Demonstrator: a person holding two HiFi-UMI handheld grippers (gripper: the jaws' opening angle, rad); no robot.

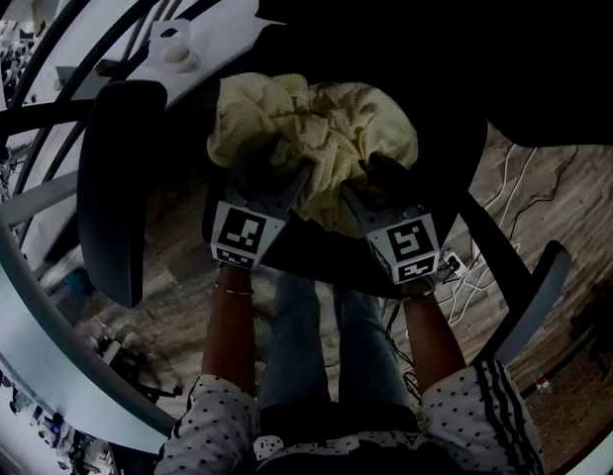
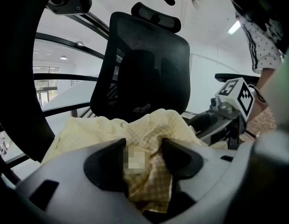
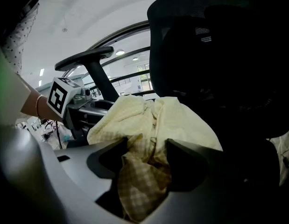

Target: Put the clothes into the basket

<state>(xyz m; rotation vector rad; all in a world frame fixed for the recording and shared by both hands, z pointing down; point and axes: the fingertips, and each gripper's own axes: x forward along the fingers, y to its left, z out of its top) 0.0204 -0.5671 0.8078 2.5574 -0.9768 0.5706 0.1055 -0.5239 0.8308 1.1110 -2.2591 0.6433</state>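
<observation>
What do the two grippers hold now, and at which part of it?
The yellow garment: left gripper pinches a bunched fold on its left side, right gripper one on its right.

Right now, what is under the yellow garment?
A black office chair: its backrest rises behind the yellow garment, which the left gripper and right gripper both clamp. The seat directly beneath is covered.

In the head view, we cannot see the tips of the left gripper or the right gripper, because folds of the yellow cloth cover them. What lies beneath the cloth is too dark to tell. The chair backrest is cut off by the right gripper view's right edge.
</observation>
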